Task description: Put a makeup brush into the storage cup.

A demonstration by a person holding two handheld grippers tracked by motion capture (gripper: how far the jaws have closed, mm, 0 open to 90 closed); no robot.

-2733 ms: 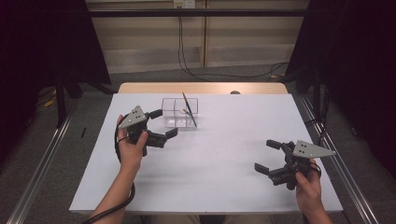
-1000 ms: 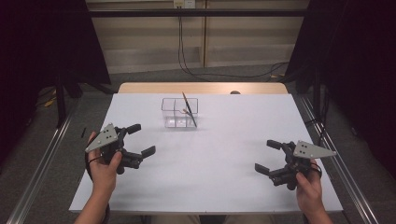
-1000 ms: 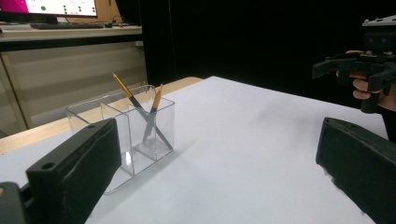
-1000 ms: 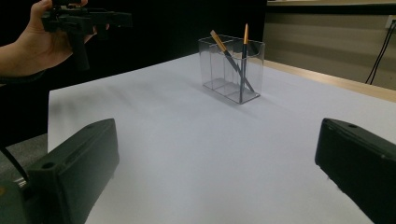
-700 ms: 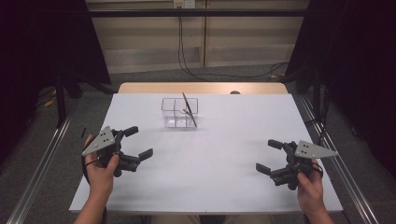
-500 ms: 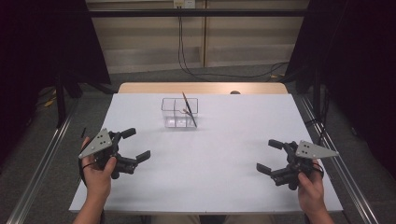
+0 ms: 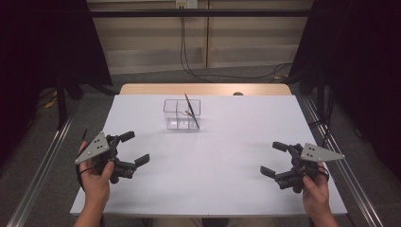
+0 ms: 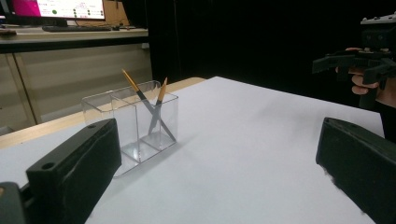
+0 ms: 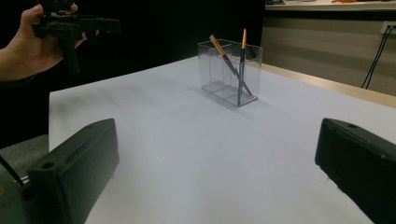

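My left gripper lower left of the high view, jaws spread, empty. Right gripper lower right, likewise spread. Clear holder sits upper centre, two pencils crossed inside one compartment, leaning on its walls. Both grippers well apart from it, likely parked.

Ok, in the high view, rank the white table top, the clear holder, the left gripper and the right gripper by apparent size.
1. White table top, by far the largest.
2. Left gripper and right gripper: look alike, so no ranking between them.
3. Clear holder: looks smaller, but it sits farther from the camera, so that is unsure.
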